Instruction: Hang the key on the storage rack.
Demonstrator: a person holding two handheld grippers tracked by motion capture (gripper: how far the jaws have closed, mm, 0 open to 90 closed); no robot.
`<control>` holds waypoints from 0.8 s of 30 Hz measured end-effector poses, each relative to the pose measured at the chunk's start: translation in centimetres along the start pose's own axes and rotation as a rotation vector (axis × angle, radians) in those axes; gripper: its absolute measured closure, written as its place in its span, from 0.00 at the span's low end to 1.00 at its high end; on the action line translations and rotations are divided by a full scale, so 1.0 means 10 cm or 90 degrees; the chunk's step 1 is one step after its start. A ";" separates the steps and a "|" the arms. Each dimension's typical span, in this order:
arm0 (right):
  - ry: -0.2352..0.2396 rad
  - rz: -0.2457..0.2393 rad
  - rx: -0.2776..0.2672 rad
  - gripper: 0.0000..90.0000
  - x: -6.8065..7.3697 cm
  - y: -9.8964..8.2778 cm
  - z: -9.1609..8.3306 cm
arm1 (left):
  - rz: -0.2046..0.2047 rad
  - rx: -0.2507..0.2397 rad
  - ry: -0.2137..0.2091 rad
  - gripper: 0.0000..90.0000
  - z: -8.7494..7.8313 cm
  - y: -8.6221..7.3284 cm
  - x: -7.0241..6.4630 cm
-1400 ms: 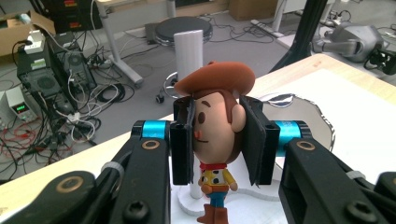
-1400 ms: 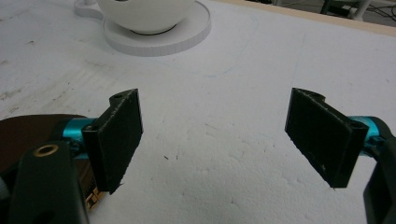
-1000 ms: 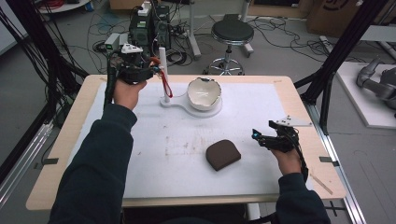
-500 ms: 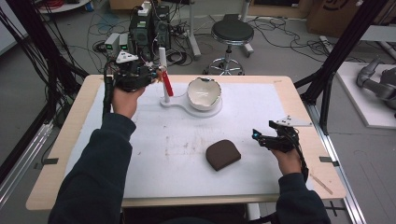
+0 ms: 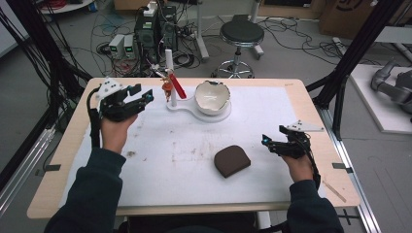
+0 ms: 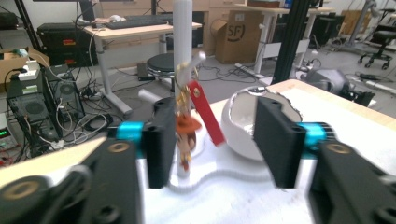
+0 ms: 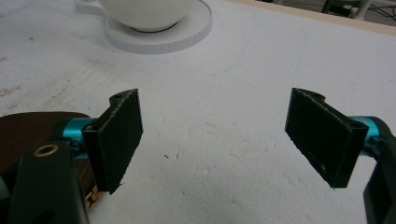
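A white post (image 5: pixel 169 68) rises from a white stand (image 5: pixel 187 106) at the table's far middle. A keychain (image 5: pixel 171 87) with a red strap (image 6: pixel 205 119) and a small orange figure (image 6: pixel 187 128) hangs on the post (image 6: pixel 183 46). My left gripper (image 5: pixel 145 97) is open, a short way left of the post and apart from it; in the left gripper view (image 6: pixel 217 140) the keychain shows between the jaws but farther off. A white bowl (image 5: pixel 212 97) sits on the stand's round base. My right gripper (image 5: pixel 266 141) is open and empty over the white mat (image 7: pixel 217 135).
A dark brown pouch (image 5: pixel 232 160) lies flat on the white mat (image 5: pixel 160 160), left of the right gripper, and it shows at the left edge as the pouch (image 7: pixel 28 130). The bowl (image 7: pixel 144 11) and its base lie ahead. A stool and cables stand beyond the far edge.
My left gripper has drawn back from the post, toward the person and to the left. The keychain stays hanging on the post. The right gripper has not moved.
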State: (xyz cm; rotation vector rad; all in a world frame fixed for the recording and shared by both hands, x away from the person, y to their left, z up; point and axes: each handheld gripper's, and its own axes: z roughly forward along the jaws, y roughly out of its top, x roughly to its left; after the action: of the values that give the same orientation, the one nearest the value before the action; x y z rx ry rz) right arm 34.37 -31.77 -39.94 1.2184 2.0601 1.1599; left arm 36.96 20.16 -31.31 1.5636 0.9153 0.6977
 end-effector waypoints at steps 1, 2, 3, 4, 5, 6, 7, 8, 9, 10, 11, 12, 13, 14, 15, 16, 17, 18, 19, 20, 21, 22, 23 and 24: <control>-0.001 0.001 0.000 0.21 0.00 0.00 0.00 | -0.004 -0.001 -0.001 0.45 -0.05 -0.06 0.00; -0.001 0.001 0.000 0.21 0.00 0.00 0.00 | -0.007 -0.003 -0.002 0.45 -0.08 -0.10 0.01; 0.000 0.000 0.000 0.21 0.01 0.00 0.00 | -0.014 -0.004 0.004 0.40 -0.13 -0.18 0.01; -0.001 -0.002 0.000 0.21 0.01 0.00 0.01 | -0.015 0.001 0.007 0.32 -0.16 -0.23 0.02; -0.001 -0.002 0.003 0.21 0.01 0.00 0.01 | -0.021 0.002 0.008 0.25 -0.20 -0.32 0.03; -0.002 -0.004 0.003 0.21 0.01 0.00 0.01 | -0.025 0.001 0.004 0.20 -0.23 -0.38 0.04; -0.003 -0.005 0.006 0.21 0.02 0.00 0.01 | -0.030 -0.002 0.001 0.19 -0.26 -0.45 0.05; -0.005 -0.009 0.005 0.21 0.02 0.01 0.02 | -0.035 -0.002 0.000 0.19 -0.31 -0.59 0.05; -0.006 -0.010 0.007 0.21 0.03 0.01 0.02 | -0.035 0.000 -0.001 0.19 -0.33 -0.64 0.06; -0.005 -0.012 0.008 0.21 0.03 0.01 0.02 | -0.035 0.000 -0.001 0.19 -0.33 -0.64 0.06; -0.005 -0.012 0.008 0.21 0.03 0.01 0.02 | -0.032 0.006 0.002 0.19 -0.35 -0.71 0.06; -0.006 -0.012 0.008 0.21 0.03 0.01 0.02 | -0.025 0.019 0.011 0.19 -0.36 -0.80 0.06; -0.007 -0.013 0.012 0.21 0.04 0.01 0.04 | -0.017 0.035 0.013 0.19 -0.36 -0.89 0.09; -0.007 -0.014 0.013 0.21 0.04 0.01 0.04 | -0.017 0.042 0.009 0.19 -0.35 -0.91 0.10; -0.007 -0.014 0.014 0.21 0.04 0.01 0.05 | -0.013 0.044 0.007 0.19 -0.36 -0.93 0.12; -0.005 -0.014 0.015 0.21 0.05 0.01 0.05 | -0.013 0.044 0.007 0.19 -0.36 -0.93 0.12; -0.005 -0.014 0.015 0.21 0.05 0.01 0.05 | -0.014 0.040 0.011 0.19 -0.37 -0.95 0.13; -0.005 -0.013 0.016 0.21 0.05 0.01 0.05 | -0.023 0.036 0.014 0.19 -0.37 -0.99 0.15; -0.002 -0.015 0.017 0.21 0.06 0.01 0.06 | -0.035 0.039 0.013 0.19 -0.37 -1.02 0.16; -0.002 -0.015 0.017 0.21 0.06 0.01 0.06 | -0.042 0.045 0.010 0.19 -0.37 -1.05 0.18; -0.003 -0.016 0.020 0.21 0.05 0.01 0.07 | -0.045 0.051 0.011 0.19 -0.36 -1.07 0.20; -0.004 -0.012 0.022 0.21 0.05 0.01 0.08 | -0.046 0.055 0.012 0.19 -0.36 -1.09 0.21; -0.004 -0.012 0.022 0.21 0.05 0.01 0.08 | -0.046 0.057 0.014 0.19 -0.36 -1.09 0.21; -0.005 -0.011 0.021 0.21 0.04 0.01 0.08 | -0.049 0.055 0.014 0.19 -0.36 -1.09 0.22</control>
State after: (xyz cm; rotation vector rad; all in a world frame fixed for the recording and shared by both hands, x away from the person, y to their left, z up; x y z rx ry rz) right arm 34.85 -31.02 -40.28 1.2168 2.0878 1.1164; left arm 33.06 24.55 -41.44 1.5905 1.0279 0.6297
